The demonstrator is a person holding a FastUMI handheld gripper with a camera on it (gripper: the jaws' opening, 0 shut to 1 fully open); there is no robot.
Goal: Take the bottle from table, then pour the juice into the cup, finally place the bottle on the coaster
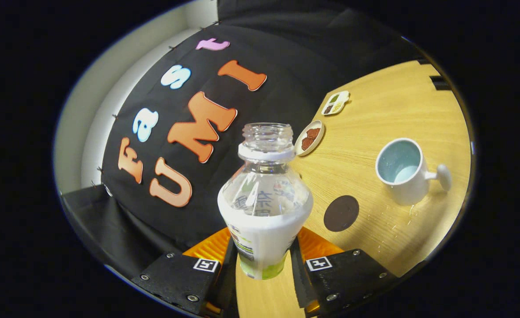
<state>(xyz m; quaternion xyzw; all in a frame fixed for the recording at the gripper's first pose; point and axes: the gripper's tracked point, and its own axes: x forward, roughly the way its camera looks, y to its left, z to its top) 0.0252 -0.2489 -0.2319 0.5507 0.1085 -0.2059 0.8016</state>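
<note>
A clear, uncapped bottle with a white label and a white neck ring stands between my fingers, and my gripper is shut on its lower body. It is lifted off the wooden table and the whole view is tilted. A round dark coaster lies on the table just ahead of the fingers, to the right of the bottle. Beyond the coaster stands a white cup with a pale blue inside and its handle turned away from the bottle. Small drops glisten on the table near the cup's base.
A small round dish with brown food sits beyond the bottle's neck. Farther back lies a small oblong tray with divided contents. The booth's black cloth wall rises behind the bottle.
</note>
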